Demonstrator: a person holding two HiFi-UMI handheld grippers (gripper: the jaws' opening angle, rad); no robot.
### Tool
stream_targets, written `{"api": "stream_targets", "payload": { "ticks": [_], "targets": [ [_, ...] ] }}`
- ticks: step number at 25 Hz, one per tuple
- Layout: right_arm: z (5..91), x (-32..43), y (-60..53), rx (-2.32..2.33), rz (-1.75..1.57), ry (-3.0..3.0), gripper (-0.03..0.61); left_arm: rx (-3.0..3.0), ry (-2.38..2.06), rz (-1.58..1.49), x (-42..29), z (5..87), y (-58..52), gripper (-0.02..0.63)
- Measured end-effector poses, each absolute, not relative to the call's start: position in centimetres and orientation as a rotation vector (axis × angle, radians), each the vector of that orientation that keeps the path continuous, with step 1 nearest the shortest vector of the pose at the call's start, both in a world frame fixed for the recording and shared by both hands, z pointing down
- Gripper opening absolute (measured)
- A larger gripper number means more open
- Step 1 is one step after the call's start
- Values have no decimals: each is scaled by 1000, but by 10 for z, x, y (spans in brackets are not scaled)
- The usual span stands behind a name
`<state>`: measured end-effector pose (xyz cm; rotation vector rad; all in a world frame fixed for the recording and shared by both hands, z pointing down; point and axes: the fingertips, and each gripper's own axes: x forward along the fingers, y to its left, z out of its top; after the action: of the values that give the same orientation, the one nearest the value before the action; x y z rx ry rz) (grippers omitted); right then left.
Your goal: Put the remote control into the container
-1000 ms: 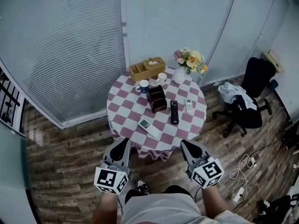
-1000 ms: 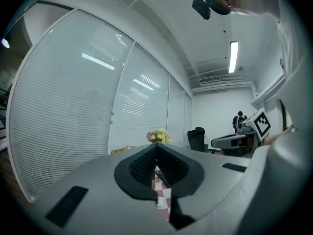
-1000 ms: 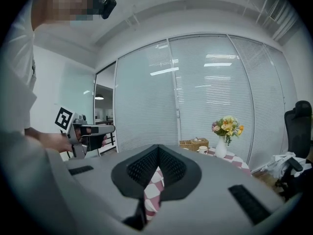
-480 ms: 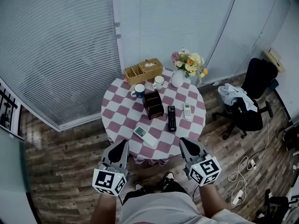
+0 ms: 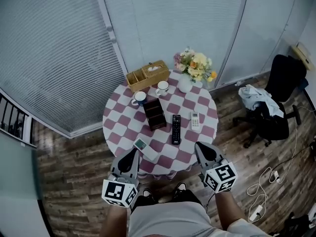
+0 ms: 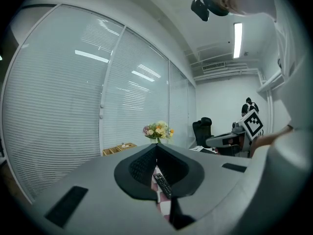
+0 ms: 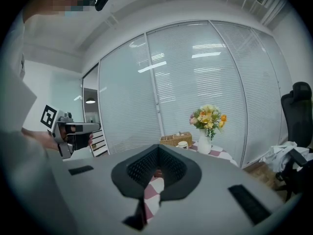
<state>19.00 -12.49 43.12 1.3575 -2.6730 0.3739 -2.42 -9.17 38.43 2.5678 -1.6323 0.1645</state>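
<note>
A black remote control [image 5: 176, 129] lies on the round checkered table [image 5: 117, 127], right of a dark brown container [image 5: 153, 113]. A white remote [image 5: 195, 120] lies further right, and another white one [image 5: 144, 148] sits near the front edge. My left gripper [image 5: 133, 151] hovers shut at the table's near edge, beside that front white remote. My right gripper [image 5: 199, 146] is shut and empty over the near right edge. In the left gripper view the black remote [image 6: 163, 184] shows through the gap under the closed left gripper [image 6: 156, 146]. The right gripper [image 7: 157, 147] looks along the cloth.
A wicker basket [image 5: 147, 75], two cups [image 5: 138, 98] [image 5: 162, 88] and a vase of flowers [image 5: 190, 70] stand at the table's back. An office chair [image 5: 274, 102] with clothes stands to the right. Cables [image 5: 266, 181] lie on the wooden floor. Blinds close off the back.
Both grippers and the person have moved forward to the table; the gripper tips now reach its near edge. Both stay shut and empty.
</note>
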Motion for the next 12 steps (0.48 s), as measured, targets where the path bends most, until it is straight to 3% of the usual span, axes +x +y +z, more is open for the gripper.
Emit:
{"api": "stream_targets", "payload": {
  "ticks": [6, 12],
  "targets": [
    [438, 180, -131, 1333, 399, -2664, 9, 2557, -1652, 170, -37, 381, -103, 8],
    [461, 118, -135, 1125, 448, -2604, 12, 2515, -1675, 164, -80, 391, -99, 9]
  ]
}}
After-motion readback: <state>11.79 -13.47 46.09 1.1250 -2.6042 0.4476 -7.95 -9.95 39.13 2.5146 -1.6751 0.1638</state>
